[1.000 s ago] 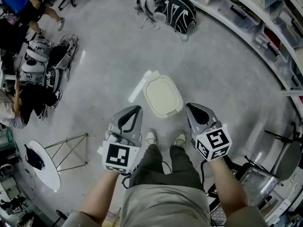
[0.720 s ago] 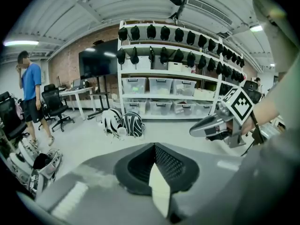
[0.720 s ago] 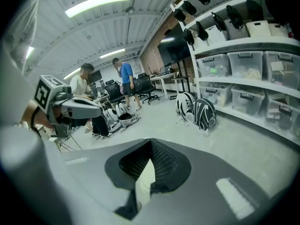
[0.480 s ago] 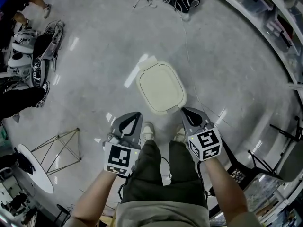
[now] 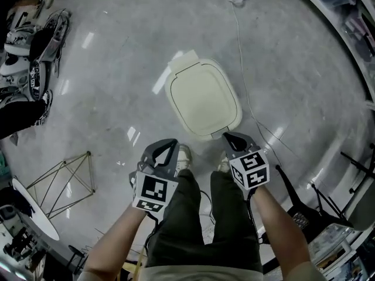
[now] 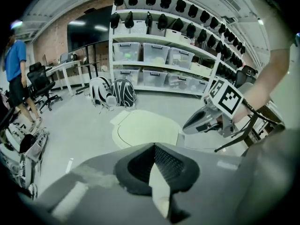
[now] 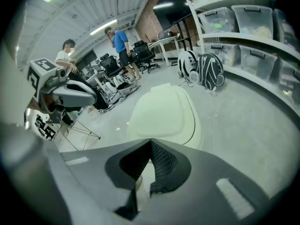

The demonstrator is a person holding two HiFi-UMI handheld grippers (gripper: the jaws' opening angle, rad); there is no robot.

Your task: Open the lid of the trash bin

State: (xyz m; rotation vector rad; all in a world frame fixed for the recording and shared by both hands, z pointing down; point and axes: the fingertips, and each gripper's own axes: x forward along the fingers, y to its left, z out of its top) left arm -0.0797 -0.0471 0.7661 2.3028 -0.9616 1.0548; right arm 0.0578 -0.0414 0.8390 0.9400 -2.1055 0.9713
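R gripper jaws closed on nothing, cream trash bin lid shut just beyond tips, L gripper at left, striped bags by shelving

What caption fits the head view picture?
Both shut, the left gripper and right gripper hover by a closed trash bin.

1. We look down on a cream trash bin lid against a glossy pale-grey floor.
2. Our left gripper and right gripper are grey, each bearing black-and-white square markers.
3. Our trousers are dark olive.
4. The bags are black-and-white striped; a bystander's shirt is blue.
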